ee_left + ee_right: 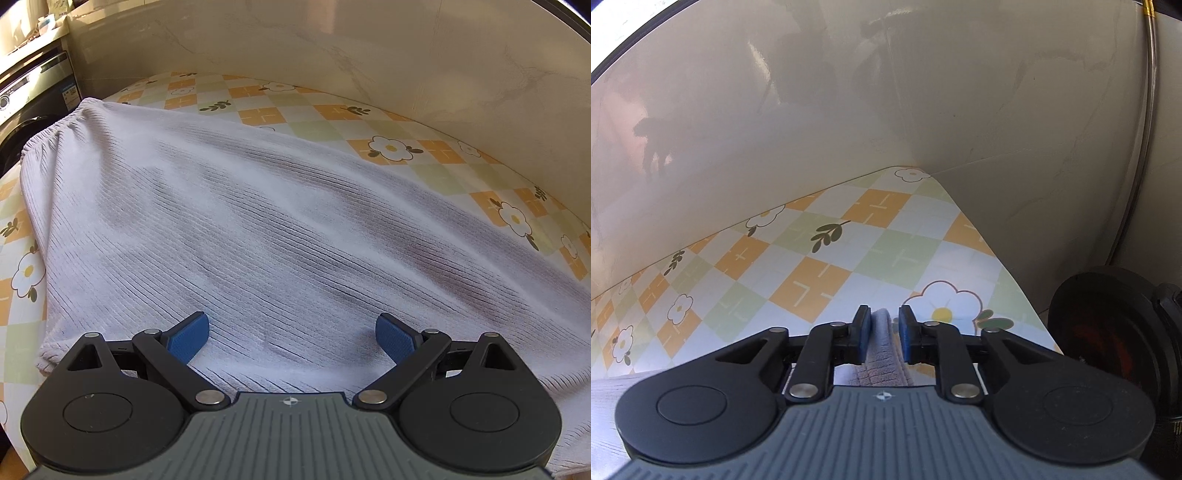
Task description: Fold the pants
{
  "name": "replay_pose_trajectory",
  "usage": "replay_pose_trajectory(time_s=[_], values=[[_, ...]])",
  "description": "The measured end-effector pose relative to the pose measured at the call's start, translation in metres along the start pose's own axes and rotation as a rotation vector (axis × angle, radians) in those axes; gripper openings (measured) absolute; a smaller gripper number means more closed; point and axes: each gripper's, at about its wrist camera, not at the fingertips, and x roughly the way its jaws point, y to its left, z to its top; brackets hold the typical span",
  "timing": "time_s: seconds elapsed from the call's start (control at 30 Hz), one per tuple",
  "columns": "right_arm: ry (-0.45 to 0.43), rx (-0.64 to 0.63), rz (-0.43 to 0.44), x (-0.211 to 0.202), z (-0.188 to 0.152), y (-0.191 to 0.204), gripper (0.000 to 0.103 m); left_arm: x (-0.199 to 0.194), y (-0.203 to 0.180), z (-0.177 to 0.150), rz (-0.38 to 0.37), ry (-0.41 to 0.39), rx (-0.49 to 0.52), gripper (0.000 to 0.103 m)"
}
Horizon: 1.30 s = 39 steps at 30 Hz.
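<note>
The pale lilac ribbed pants (236,229) lie spread flat on the flower-patterned tablecloth (436,147), with the gathered waistband (55,129) at the far left. My left gripper (291,338) hovers just over the near edge of the pants, blue pads wide apart and nothing between them. In the right wrist view my right gripper (882,332) is shut on a bunched fold of the pants fabric (881,345) and holds it over the tablecloth (798,258) near the table's right edge.
A glossy beige wall (406,55) runs along the table's far side. A washing machine (29,96) stands beyond the left end. In the right wrist view a black round object (1108,328) sits on the floor beside the table's right edge, and a metal pipe (1145,122) runs up the wall.
</note>
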Motion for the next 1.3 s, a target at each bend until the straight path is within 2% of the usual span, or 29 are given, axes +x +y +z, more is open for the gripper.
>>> replay_pose_trajectory(time_s=[0.13,0.3,0.43,0.57,0.8,1.1,1.3], values=[[-0.052,0.024,0.030,-0.038,-0.010,-0.013,0.036,-0.002,0.002,-0.002,-0.008,-0.002,0.003,0.098],[-0.070,0.060,0.099,-0.088,-0.045,-0.029,0.044,-0.006,0.005,-0.011,0.005,-0.008,0.048,0.098],[-0.079,0.252,0.168,-0.128,-0.088,-0.054,0.045,-0.008,0.007,-0.014,0.026,-0.002,0.067,0.098],[-0.083,0.432,0.182,-0.153,-0.120,-0.073,0.047,-0.010,0.007,-0.014,0.051,-0.003,0.071,0.098],[-0.004,0.534,0.254,-0.155,-0.151,-0.076,0.047,-0.015,0.002,-0.016,0.064,-0.003,0.098,0.098],[0.017,0.575,0.300,-0.140,-0.156,-0.063,0.047,-0.016,0.004,-0.018,0.058,0.006,0.115,0.098],[0.010,0.617,0.283,-0.139,-0.162,-0.058,0.046,-0.015,0.007,-0.018,0.045,0.015,0.111,0.098]])
